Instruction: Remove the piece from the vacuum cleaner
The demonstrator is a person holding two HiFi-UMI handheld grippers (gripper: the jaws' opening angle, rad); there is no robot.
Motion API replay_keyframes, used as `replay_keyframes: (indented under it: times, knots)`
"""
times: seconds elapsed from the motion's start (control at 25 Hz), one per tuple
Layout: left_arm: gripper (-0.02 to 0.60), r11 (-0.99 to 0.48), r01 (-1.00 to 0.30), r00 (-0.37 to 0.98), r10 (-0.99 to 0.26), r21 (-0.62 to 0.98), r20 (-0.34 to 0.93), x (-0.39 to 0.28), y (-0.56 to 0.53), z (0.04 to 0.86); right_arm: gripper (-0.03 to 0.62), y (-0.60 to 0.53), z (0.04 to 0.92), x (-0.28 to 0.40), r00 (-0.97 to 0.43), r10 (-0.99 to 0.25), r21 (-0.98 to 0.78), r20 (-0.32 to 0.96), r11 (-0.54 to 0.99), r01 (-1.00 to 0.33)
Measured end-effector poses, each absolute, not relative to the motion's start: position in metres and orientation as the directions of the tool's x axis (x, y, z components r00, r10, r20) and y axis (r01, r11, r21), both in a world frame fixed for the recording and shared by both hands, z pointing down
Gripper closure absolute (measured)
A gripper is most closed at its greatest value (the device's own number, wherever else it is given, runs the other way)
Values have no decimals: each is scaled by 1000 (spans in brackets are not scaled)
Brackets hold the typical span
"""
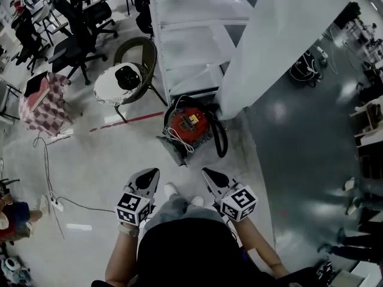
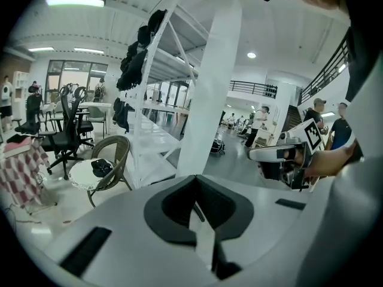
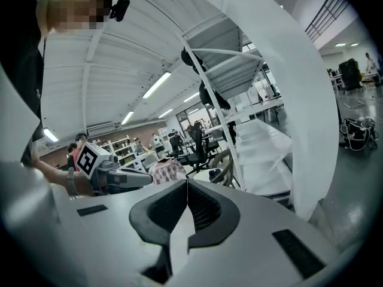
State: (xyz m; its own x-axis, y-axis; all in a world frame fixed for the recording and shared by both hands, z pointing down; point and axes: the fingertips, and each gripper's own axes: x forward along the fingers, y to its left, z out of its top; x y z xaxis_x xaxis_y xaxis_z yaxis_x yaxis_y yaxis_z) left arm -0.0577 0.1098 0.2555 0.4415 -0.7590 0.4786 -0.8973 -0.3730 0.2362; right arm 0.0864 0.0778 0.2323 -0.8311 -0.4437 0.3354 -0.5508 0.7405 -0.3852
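A red canister vacuum cleaner with a black hose and a white cable coiled on top stands on the floor at the foot of a white pillar. My left gripper and my right gripper are held side by side well short of it, above the person's shoes, both pointing toward it. Both are shut with nothing between the jaws. In the left gripper view the left gripper shows closed jaws, with the right gripper off to its right. In the right gripper view the right gripper is likewise closed. The vacuum is hidden in both gripper views.
A white metal rack rises behind the vacuum. A wicker chair with a black item on its seat stands to the left, a checkered covered stand and office chairs farther left. A power strip and cable lie on the floor.
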Motion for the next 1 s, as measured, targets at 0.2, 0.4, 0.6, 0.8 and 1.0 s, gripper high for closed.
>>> replay_keyframes:
  times: [0.2,0.4,0.6,0.8,1.0]
  knots:
    - [563,-383,-894,447,-732,231,514,-88,92,282,566,63,263,55,-814,-434,-357,386,743,-566]
    - [563,-412,-880,471,-689,236,551,-103,78,317,566,51,305,33,-787,-425,-353,447,725,-592]
    - [561,-406,-872,485,-648,272,588,-115,66,352,565,38,346,19,-755,-403,-342,517,712,-614]
    - [561,-403,-865,496,-598,299,630,-125,58,386,565,23,381,10,-727,-403,-337,557,690,-640]
    - [561,-389,-868,489,-563,308,667,-129,49,422,565,15,426,5,-706,-375,-347,601,673,-653]
